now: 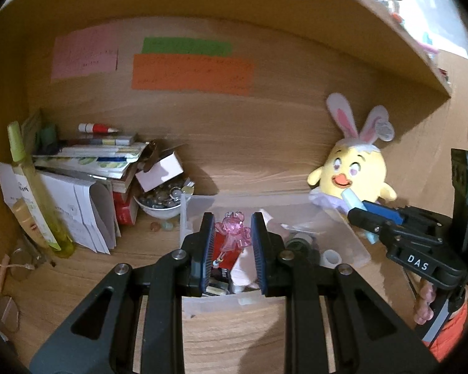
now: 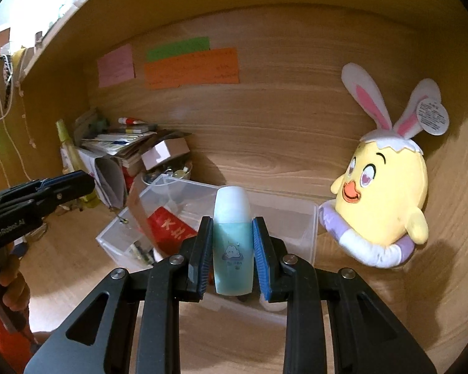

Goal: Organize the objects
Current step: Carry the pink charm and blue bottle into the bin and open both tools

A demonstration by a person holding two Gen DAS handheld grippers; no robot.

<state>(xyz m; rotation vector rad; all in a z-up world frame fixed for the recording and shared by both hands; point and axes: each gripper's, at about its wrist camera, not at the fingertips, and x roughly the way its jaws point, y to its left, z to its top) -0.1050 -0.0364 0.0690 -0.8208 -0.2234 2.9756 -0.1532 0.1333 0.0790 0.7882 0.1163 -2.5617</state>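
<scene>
Here, right gripper [image 2: 232, 249] clamps the blue bottle [image 2: 232, 237]; left gripper [image 1: 232, 237] seemingly pinches a pink charm [image 1: 234, 232].

Rear wooden panel [image 1: 265, 131] carries three paper notes: pink [image 1: 84, 57], green [image 1: 186, 46], orange [image 1: 192, 73]. Yellow chick plush with rabbit ears [image 2: 387, 193] leans in right corner. Spectacles [image 1: 20, 258] lie on desk surface [image 1: 78, 280] at left

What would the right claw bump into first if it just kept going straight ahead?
Probably the clear plastic box on the wooden desk: it lies straight ahead past the small blue-green bottle held in the right claw. Depth is hard to judge.
</scene>
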